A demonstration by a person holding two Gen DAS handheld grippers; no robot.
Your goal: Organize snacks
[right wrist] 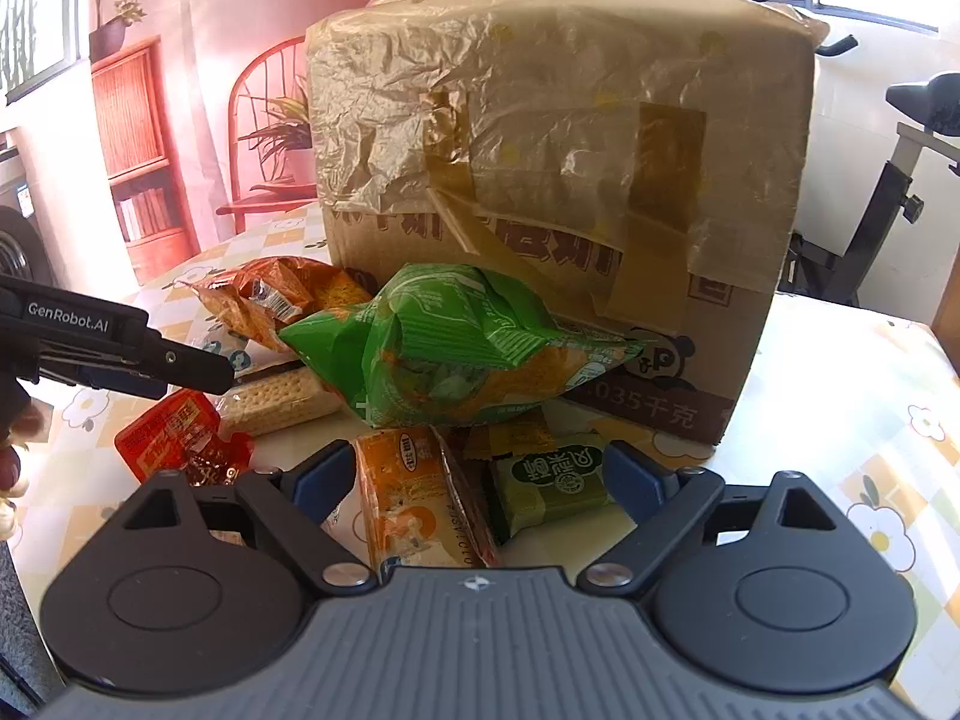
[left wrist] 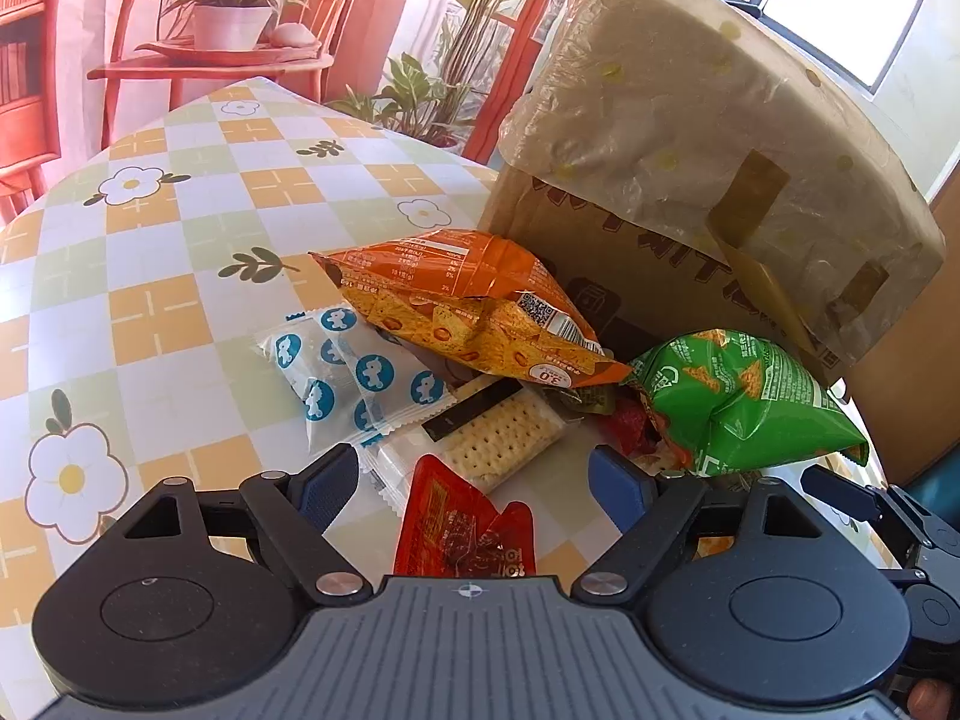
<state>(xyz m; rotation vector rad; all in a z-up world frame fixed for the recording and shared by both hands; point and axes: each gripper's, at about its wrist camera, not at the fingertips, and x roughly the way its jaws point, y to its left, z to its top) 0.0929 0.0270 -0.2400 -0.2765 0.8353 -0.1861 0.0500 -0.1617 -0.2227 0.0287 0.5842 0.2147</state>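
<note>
A pile of snacks lies on the table in front of a cardboard box. It holds an orange chip bag, a green chip bag, a cracker pack, white packets with blue dots and a red sachet. My left gripper is open over the red sachet; it also shows in the right wrist view. My right gripper is open around an orange packet and a green packet.
The table has a checked cloth with flowers. The box is wrapped in plastic film and tape. A red chair with a potted plant stands behind the table. An exercise bike stands to the right.
</note>
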